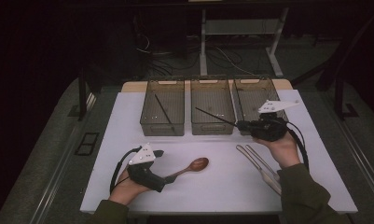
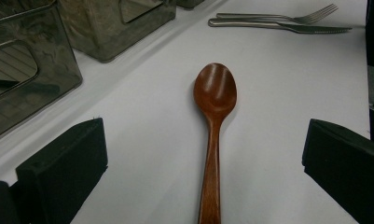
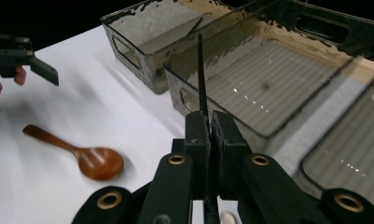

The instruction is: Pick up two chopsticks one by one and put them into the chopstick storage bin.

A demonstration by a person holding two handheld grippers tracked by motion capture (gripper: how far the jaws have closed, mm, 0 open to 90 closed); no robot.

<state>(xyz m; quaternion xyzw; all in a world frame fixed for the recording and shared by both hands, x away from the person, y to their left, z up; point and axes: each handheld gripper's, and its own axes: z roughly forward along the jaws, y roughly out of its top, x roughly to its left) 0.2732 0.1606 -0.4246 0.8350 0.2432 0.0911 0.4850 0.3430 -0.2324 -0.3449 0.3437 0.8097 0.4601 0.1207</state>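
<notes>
Clamping black chopstick [image 3: 201, 79], right gripper [image 3: 211, 122] fully closed; left gripper [image 2: 203, 158] wide open.

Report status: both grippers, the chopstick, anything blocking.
Right gripper shut on black chopstick, tip over middle bin. Left gripper open, jaws either side of wooden spoon handle, not touching. Nothing in the way.

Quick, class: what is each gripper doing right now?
Left gripper: open, jaws either side of the wooden spoon.
Right gripper: shut on a black chopstick.
</notes>
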